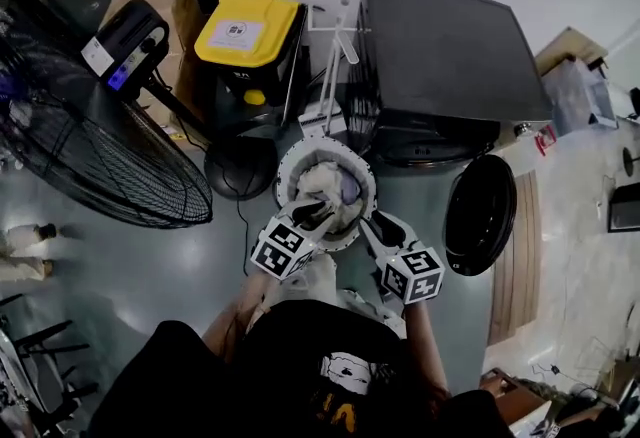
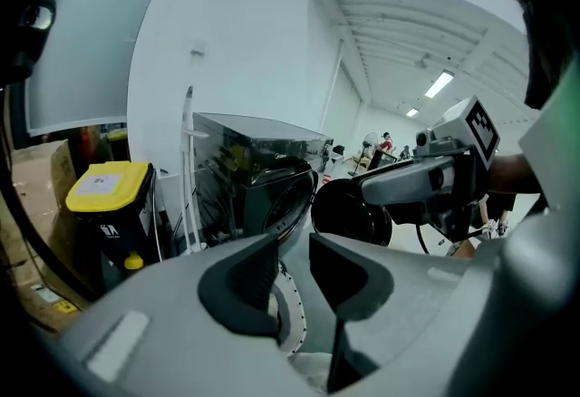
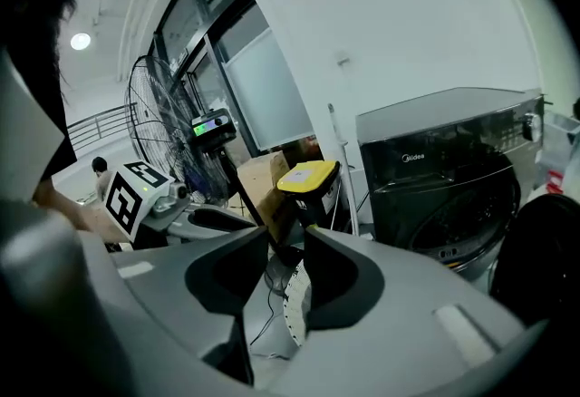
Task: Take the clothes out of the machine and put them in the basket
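Observation:
The black washing machine (image 1: 440, 66) stands at the back right, its round door (image 1: 480, 214) swung open; the drum's inside is hidden from the head view. A white round basket (image 1: 287, 166) on the floor holds pale clothes (image 1: 330, 188). My left gripper (image 1: 318, 214) hangs over the basket's near rim, and my right gripper (image 1: 372, 224) is beside it at the basket's right edge. In the left gripper view the left gripper (image 2: 292, 246) stands open by a narrow gap with nothing in it. The right gripper (image 3: 285, 246) is likewise open and empty, with the basket's rim (image 3: 294, 300) showing through the gap.
A yellow-lidded black bin (image 1: 245, 51) stands left of the machine with a cardboard box (image 1: 165, 11) behind. A large floor fan (image 1: 90, 146) fills the left side. A black round base (image 1: 240, 168) and cable lie beside the basket. A white rack (image 1: 335, 66) leans between bin and machine.

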Motion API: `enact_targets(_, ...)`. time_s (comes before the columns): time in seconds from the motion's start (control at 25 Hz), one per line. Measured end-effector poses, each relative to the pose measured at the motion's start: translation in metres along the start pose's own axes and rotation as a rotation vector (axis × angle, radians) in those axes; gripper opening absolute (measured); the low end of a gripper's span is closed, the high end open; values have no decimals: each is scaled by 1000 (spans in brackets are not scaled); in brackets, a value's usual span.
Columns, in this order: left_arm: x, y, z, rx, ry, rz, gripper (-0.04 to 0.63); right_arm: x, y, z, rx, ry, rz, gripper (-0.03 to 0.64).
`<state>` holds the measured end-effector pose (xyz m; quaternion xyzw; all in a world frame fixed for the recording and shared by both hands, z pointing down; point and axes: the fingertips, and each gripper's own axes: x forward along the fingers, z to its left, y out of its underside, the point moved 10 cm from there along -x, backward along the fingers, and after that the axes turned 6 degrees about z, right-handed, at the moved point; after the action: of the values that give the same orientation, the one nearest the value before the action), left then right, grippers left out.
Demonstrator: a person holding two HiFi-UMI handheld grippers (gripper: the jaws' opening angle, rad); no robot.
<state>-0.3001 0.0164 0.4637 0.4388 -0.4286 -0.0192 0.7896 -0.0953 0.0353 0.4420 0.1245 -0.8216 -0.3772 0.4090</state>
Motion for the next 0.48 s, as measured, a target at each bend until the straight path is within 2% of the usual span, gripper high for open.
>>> enact_targets(0.28, -24, -8, -57, -38, -49, -96, 112, -59, 16, 3, -36, -29, -43, 103)
enact_targets(0.48, -47, -8, -103, -38, -88, -140, 112, -91, 29, 9, -66, -72, -71, 72)
